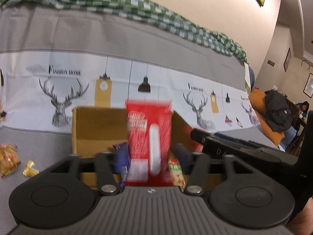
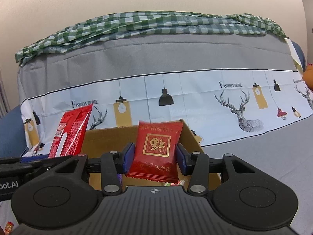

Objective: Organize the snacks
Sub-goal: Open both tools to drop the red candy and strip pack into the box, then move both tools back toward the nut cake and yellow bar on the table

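The black ribbed gripper body fills the lower third of both wrist views. Just beyond it, at lower centre, sits the open brown cardboard box, the largest thing in play. It stands on the grey cloth-covered surface, with a deer-and-lamp printed band behind it.

In the left wrist view the tall bright red foil snack pouch with a white stripe stands upright at centre frame, blurred, over the box's opening. The left gripper looks closed on its lower part, though blur hides the contact of the blue pads.

In the right wrist view the smaller dark red square packet with a gold emblem sits at centre. The right gripper is narrowed to about the packet's width. The left blue pad touches its edge; the right one seems just at it, so I judge the packet held.

Both snacks seem poised for dropping into the box. To do it well, lower each until its bottom edge is inside the walls, keep the two grippers apart, and open only then.

A blue wrapper and a green-labelled nut pack already lie inside. Small yellow packets remain loose at the lower left of the left wrist view.
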Motion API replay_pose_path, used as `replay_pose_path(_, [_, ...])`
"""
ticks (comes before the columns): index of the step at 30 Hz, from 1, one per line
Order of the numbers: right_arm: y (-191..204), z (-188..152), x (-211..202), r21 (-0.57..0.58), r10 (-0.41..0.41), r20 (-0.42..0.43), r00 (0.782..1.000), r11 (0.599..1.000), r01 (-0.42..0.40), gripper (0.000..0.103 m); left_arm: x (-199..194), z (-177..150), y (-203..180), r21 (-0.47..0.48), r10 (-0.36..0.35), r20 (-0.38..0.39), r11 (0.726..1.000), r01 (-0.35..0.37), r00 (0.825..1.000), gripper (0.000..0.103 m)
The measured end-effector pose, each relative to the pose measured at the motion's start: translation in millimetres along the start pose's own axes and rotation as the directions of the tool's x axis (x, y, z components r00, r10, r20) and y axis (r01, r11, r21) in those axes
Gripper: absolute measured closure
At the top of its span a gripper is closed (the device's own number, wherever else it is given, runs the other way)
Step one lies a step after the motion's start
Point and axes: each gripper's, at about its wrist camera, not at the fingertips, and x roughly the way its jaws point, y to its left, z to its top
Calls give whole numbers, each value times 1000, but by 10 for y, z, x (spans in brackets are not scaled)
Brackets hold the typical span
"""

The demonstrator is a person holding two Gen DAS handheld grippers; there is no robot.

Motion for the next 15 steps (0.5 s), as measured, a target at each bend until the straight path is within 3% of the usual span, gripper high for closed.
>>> replay_pose_path(2, [-8, 4, 7, 6, -14, 1, 1000, 1000, 14, 45, -4, -12, -4, 9, 20, 4, 1000, -20, 1000, 32])
replay_pose_path(7, [-38, 2, 18, 34, -28, -1, 1000, 999, 28, 43, -74, -4, 50, 7, 38, 28, 999, -38, 999, 34])
replay_pose_path(10, [-2, 3, 22, 37, -27, -1, 1000, 999, 27, 43, -132, 14, 149, -20, 46, 33, 999, -45, 998, 50])
replay_pose_path(12, [46, 4, 19, 37, -23, 2, 1000, 999, 23, 43, -181, 32, 254, -47, 47, 33, 998, -46, 998, 68])
replay_pose_path(15, [162, -12, 22, 29, -13, -1, 1000, 1000, 13, 45, -280, 57, 426, -86, 68, 42, 994, -64, 997, 82])
